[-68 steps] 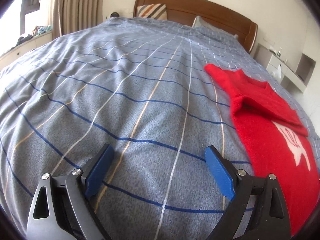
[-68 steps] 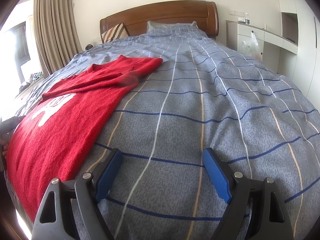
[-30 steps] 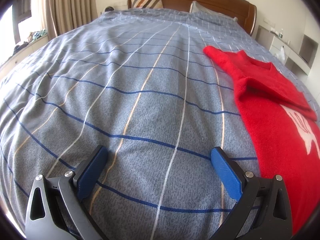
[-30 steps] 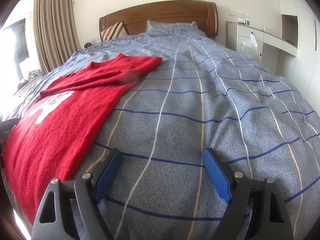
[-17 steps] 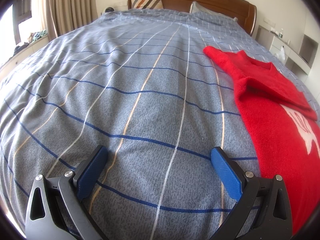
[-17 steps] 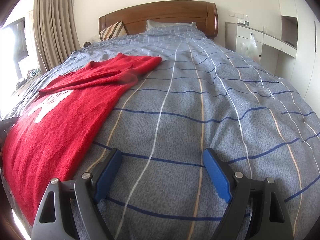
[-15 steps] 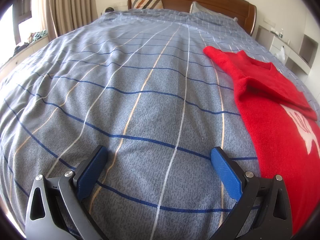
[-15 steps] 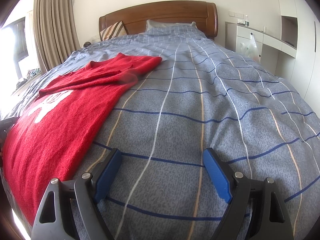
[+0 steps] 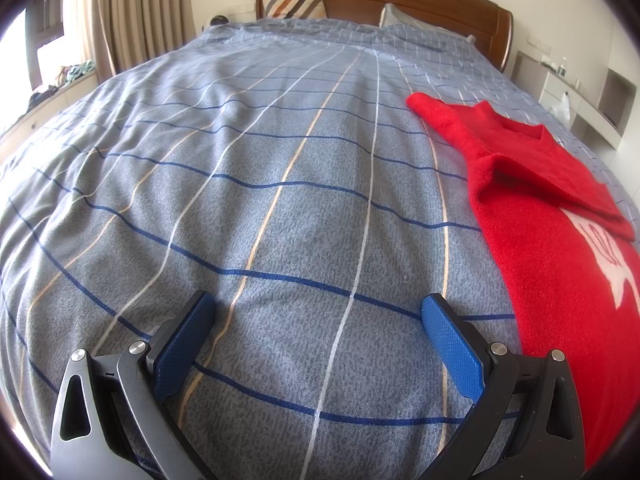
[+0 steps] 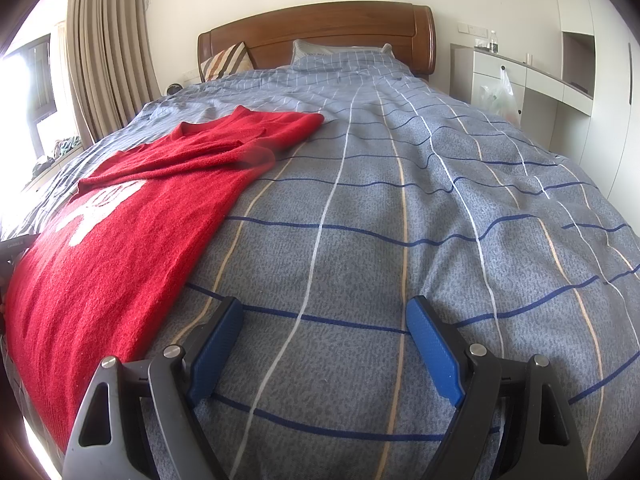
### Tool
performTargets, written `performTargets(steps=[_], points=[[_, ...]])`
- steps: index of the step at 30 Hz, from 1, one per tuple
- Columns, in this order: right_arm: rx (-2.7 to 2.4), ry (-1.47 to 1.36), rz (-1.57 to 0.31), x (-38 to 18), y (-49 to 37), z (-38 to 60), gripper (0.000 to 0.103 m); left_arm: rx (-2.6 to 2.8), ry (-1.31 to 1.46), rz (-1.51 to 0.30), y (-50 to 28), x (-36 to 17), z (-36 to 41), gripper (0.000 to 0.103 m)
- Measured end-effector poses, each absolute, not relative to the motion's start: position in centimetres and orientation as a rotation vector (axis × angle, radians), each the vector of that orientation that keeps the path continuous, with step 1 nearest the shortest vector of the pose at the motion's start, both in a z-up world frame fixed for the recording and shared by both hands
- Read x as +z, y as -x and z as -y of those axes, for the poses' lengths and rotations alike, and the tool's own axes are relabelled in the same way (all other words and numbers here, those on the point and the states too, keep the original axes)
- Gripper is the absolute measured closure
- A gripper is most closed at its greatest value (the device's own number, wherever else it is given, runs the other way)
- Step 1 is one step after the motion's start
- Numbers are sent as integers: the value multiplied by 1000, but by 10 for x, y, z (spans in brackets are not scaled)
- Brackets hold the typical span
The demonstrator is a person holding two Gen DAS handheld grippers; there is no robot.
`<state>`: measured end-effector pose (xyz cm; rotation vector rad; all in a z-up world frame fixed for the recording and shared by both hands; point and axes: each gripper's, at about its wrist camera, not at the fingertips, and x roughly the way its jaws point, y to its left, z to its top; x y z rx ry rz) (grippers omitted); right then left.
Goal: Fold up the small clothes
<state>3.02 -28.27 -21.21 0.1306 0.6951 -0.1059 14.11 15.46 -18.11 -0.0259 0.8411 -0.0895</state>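
Note:
A red knit sweater [image 9: 552, 248] with a white print lies flat on the blue-grey checked bedspread [image 9: 280, 184], one sleeve folded across its chest. In the left wrist view it lies to the right of my left gripper [image 9: 316, 312], which hovers open over bare bedspread with nothing between its blue pads. In the right wrist view the sweater [image 10: 132, 232] lies to the left. My right gripper [image 10: 324, 316] is open too, over bare bedspread beside the sweater's hem edge.
A wooden headboard [image 10: 320, 28] with pillows [image 10: 340, 52] stands at the far end. Curtains [image 10: 104, 48] and a window sill hold the left side. White cabinets [image 10: 532, 84] with a hanging plastic bag [image 10: 500, 96] line the right wall.
Over the last second nothing has visibly moved. Since the oldest frames the left wrist view has shifted slightly, with the sweater sitting a little farther right and the headboard higher.

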Motion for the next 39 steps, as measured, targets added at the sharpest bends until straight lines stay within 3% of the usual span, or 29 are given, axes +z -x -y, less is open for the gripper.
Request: performTargets(steps=[7, 12, 16, 18, 22, 25, 26, 27, 28, 29, 30, 39], points=[[-112, -121, -716, -205, -27, 281, 20, -123, 62, -913, -134, -164, -162, 2], [-20, -239, -710, -171, 22, 264, 20, -334, 195, -946, -66, -135, -162, 2], [195, -390, -775, -166, 53, 225, 20, -463, 131, -1061, -20, -152, -123, 3], [244, -427, -833, -176, 54, 208, 20, -470, 89, -1098, -8, -164, -106, 15], [242, -478, -937, -198, 46, 194, 30, -451, 95, -1122, 4, -175, -93, 19], [235, -557, -985, -210, 44, 193, 31, -446, 101, -1136, 5, -178, -91, 29], [234, -576, -992, -214, 44, 193, 32, -443, 101, -1140, 5, -180, -90, 39], [236, -590, -996, -218, 43, 192, 35, -446, 108, -1147, 3, -181, -90, 54], [242, -598, -1002, -221, 41, 191, 50, -459, 127, -1157, 2, -183, -91, 64], [242, -597, -1010, -225, 39, 190, 81, -479, 154, -1169, 0, -184, -93, 87], [236, -592, -1019, -226, 39, 189, 97, -499, 182, -1177, 2, -184, -95, 96], [256, -636, -823, -169, 55, 211, 98, -580, 380, -1030, 11, -122, -123, 98]])
